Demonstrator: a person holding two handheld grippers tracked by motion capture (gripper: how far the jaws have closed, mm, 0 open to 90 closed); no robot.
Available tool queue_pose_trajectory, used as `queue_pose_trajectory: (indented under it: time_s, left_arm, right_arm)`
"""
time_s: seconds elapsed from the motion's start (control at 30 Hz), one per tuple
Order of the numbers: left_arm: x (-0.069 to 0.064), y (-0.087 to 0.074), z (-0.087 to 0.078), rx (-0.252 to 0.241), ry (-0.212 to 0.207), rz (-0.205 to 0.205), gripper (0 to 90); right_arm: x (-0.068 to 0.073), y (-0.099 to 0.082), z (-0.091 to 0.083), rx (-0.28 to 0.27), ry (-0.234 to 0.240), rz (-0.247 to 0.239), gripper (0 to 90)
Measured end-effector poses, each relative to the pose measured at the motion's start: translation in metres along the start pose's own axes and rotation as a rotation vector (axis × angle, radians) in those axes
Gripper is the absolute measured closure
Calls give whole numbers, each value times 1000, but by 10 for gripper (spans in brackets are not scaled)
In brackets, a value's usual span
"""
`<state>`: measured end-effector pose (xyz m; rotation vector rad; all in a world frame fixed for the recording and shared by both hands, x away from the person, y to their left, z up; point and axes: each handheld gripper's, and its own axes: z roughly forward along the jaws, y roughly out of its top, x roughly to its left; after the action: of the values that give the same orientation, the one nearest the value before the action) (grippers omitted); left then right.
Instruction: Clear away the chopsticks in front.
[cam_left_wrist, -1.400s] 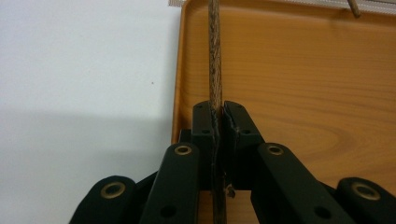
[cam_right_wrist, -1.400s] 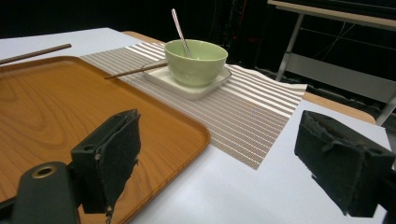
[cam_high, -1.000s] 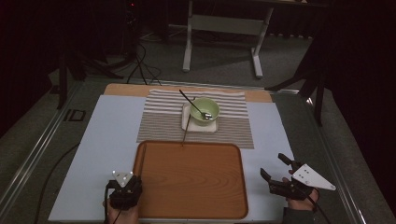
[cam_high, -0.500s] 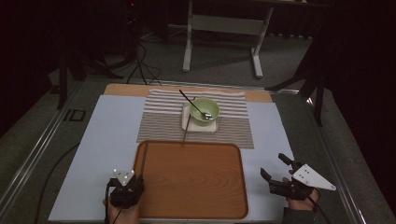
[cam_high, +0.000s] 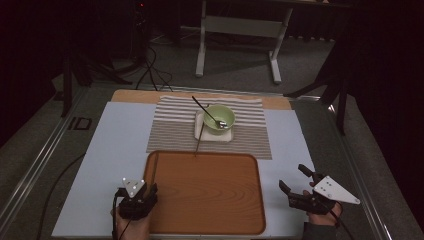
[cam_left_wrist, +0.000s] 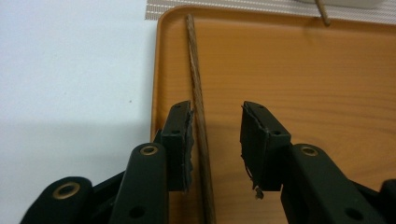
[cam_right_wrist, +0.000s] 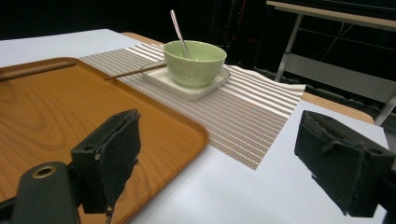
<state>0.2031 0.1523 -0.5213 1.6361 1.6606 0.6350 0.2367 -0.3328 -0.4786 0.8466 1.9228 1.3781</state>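
Observation:
A brown wooden chopstick (cam_left_wrist: 196, 84) lies along the left edge of the wooden tray (cam_left_wrist: 303, 70), seen from above as a thin chopstick (cam_high: 155, 167). My left gripper (cam_left_wrist: 217, 109) straddles its near end. Its jaws have just been opening, and the stick rests beside the left pad with a clear gap to the right pad. From above, the left gripper (cam_high: 149, 190) sits at the tray's (cam_high: 210, 195) front left corner. My right gripper (cam_high: 292, 176) hovers open and empty right of the tray, and its own view shows the right gripper (cam_right_wrist: 222, 123) pointing toward the green bowl (cam_right_wrist: 195, 58).
The green bowl (cam_high: 220, 117) holds a metal spoon (cam_high: 205, 110) and stands on a white square plate (cam_high: 200, 131) on a striped placemat (cam_high: 170, 132). A second chopstick (cam_high: 199, 137) leans from the plate to the tray's far rim. Dark floor and a table frame lie beyond.

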Motion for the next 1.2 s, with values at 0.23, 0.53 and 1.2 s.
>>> queue_pose_trajectory:
  time_s: [0.23,0.53,1.2]
  left_arm:
    - [-3,9,-1,-28,-25,14,620]
    - [-5,27,-2,-64,-39,31,578]
    - [-13,75,8,-108,-96,61,563]
  right_arm:
    - [0,0,0,1,1,-1,138]
    - [0,0,0,-1,-1,0,138]
    - [-1,0,0,-3,-3,4,138]
